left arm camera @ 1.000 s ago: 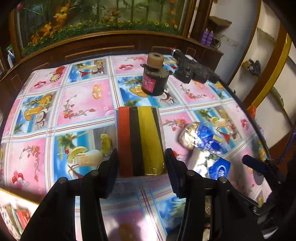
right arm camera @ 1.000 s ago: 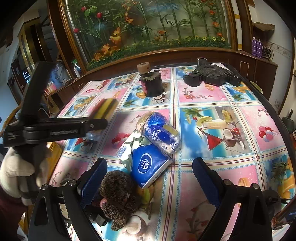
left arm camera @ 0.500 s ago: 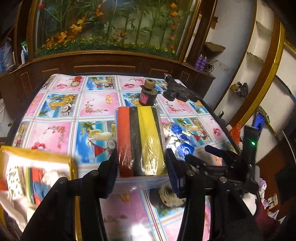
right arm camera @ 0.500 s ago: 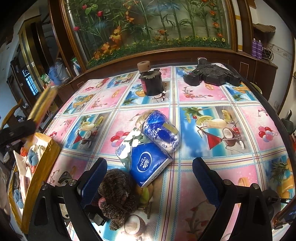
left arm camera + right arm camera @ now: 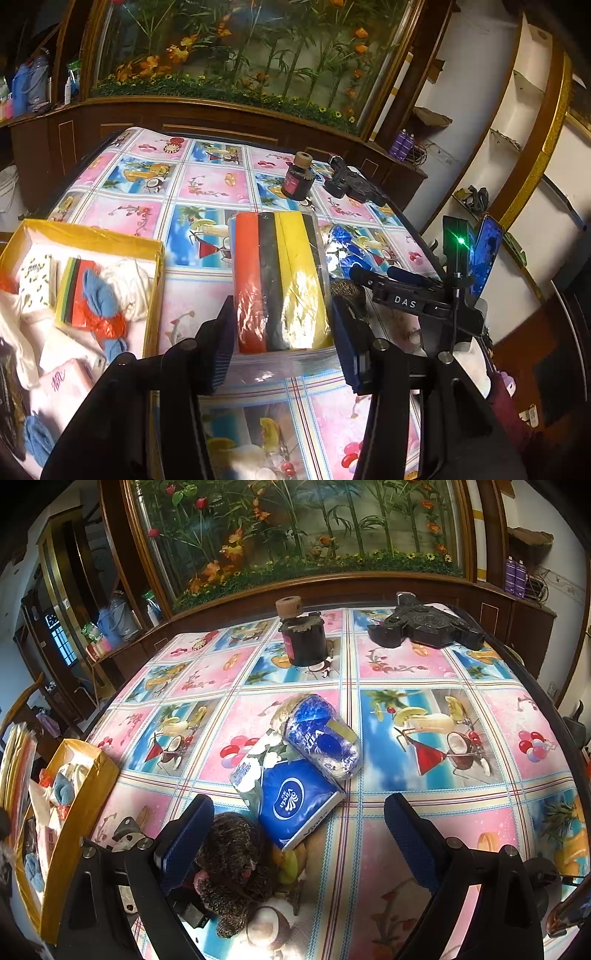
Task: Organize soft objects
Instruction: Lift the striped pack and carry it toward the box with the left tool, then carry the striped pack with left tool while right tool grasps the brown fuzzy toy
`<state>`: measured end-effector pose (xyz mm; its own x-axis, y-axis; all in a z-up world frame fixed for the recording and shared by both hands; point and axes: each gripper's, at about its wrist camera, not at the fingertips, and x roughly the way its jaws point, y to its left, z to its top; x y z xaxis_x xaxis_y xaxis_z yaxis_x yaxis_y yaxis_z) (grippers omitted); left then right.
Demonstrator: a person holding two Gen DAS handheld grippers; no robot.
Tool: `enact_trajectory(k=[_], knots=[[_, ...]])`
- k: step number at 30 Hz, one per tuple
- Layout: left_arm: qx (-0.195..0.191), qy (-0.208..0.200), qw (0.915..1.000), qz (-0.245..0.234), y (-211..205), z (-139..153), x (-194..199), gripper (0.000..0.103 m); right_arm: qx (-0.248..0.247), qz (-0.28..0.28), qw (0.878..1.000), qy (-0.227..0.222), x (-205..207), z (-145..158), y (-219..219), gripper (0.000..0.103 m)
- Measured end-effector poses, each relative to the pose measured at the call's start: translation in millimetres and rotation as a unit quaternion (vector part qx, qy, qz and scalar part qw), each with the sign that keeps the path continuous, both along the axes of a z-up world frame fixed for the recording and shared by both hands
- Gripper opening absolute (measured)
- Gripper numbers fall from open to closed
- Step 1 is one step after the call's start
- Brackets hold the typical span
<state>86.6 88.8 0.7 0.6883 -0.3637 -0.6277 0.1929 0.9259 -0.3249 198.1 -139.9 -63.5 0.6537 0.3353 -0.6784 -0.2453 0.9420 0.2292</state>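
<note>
My left gripper (image 5: pixel 282 332) is shut on a plastic-wrapped pack of red, black and yellow sponges (image 5: pixel 280 280), held in the air above the table's left part. To its left stands a yellow box (image 5: pixel 88 236) with cloths, a similar sponge pack and tissue packets inside. My right gripper (image 5: pixel 299 830) hovers open over the table with nothing between its fingers. Just ahead of it lie a blue tissue pack (image 5: pixel 295 805), a blue wrapped roll (image 5: pixel 321 738) and a brown plush toy (image 5: pixel 232 864) beside its left finger. The yellow box (image 5: pixel 74 812) shows at that view's left edge.
A dark jar with a cork-like lid (image 5: pixel 303 638) and a black device (image 5: pixel 424 627) stand at the table's far side. A wooden cabinet with a plant mural runs behind. The right gripper's body with a green light (image 5: pixel 424 299) sits right of the left gripper.
My left gripper carried the sponge pack leftward and a little higher, out of the right wrist view; the yellow box has come into view beside it. The right gripper has not moved.
</note>
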Motion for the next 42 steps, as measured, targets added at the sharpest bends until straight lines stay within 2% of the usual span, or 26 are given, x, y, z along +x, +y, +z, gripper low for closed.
enact_trajectory(k=[6, 23, 29, 34, 37, 42], knots=[[-0.016, 0.003, 0.9999, 0.004, 2.7, -5.9, -6.7, 0.047, -0.003, -0.001, 1.000, 0.001, 1.7, -2.3, 1.1, 0.094], [-0.018, 0.013, 0.9994, 0.027, 0.7, -22.3, -14.0, 0.047, -0.007, 0.001, 1.000, -0.001, 1.2, -2.6, 2.9, 0.094], [-0.026, 0.007, 0.9994, 0.022, 4.7, -17.7, -25.6, 0.047, -0.005, 0.003, 1.000, -0.006, -1.5, -2.3, 3.2, 0.094], [-0.020, -0.019, 0.9994, 0.021, 14.3, -4.1, -42.3, 0.047, 0.058, 0.015, 0.998, -0.024, -10.7, 13.0, -12.2, 0.094], [-0.021, -0.031, 0.9990, 0.023, 25.4, 0.9, -50.8, 0.047, 0.115, 0.009, 0.993, -0.014, -10.8, 25.1, -29.8, 0.094], [-0.013, -0.044, 0.9985, 0.032, 42.8, 1.5, -60.5, 0.047, 0.138, -0.009, 0.990, 0.028, 6.2, 29.1, -44.4, 0.094]])
